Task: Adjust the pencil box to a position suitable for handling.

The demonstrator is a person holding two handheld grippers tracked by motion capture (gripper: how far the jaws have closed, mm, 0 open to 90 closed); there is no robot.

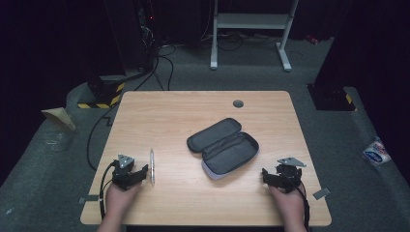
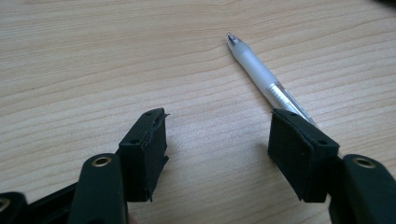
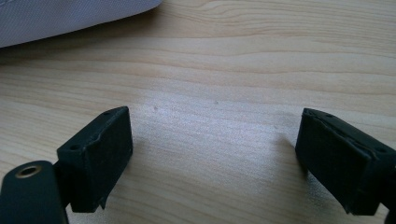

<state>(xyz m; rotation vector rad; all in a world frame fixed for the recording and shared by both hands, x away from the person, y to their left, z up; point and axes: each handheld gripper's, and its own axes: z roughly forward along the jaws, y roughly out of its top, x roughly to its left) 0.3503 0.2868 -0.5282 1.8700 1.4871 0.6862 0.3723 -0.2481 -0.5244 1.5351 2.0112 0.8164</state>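
Overhead, pale wooden table (image 1: 193, 193), dark room, grey carpet (image 1: 43, 159), both tools open, empty.

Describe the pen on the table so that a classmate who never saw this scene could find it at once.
Start at the light wooden table and go to its near left part, left of the open black fabric pencil case. There lies the slim translucent plastic pen, beside the left claw: the only thin, pale stick there.

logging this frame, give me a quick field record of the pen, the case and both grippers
pen: lies flat on the table, just right of the left gripper, passing behind one jaw
left gripper: open, nothing between the jaws
pencil case: unzipped, lying open mid-table
right gripper: open, over bare wood, near the case's edge
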